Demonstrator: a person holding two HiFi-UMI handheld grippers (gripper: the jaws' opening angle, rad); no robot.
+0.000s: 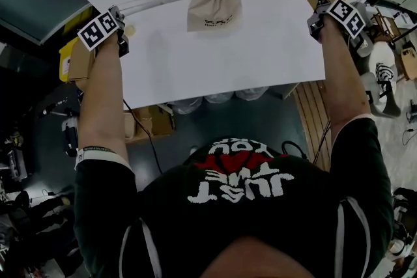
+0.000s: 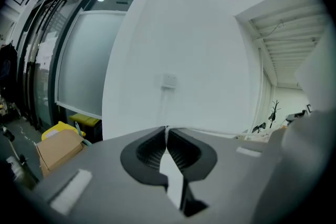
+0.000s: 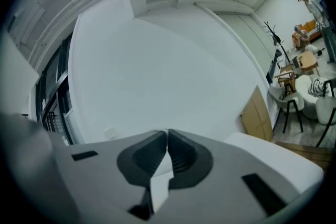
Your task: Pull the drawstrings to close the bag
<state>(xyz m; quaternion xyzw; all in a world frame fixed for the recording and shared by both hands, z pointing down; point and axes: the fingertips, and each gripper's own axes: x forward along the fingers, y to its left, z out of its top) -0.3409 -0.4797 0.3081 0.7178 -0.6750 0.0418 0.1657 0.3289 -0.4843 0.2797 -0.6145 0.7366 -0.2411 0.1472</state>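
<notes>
"What's lying on that white table (image 1: 260,55)?"

"A beige cloth bag (image 1: 214,11), flat at the far edge. Its drawstrings (image 1: 156,0) stretch away from the bag to either side. Well left of the bag there's a small pale disc (image 1: 130,30)."
</notes>
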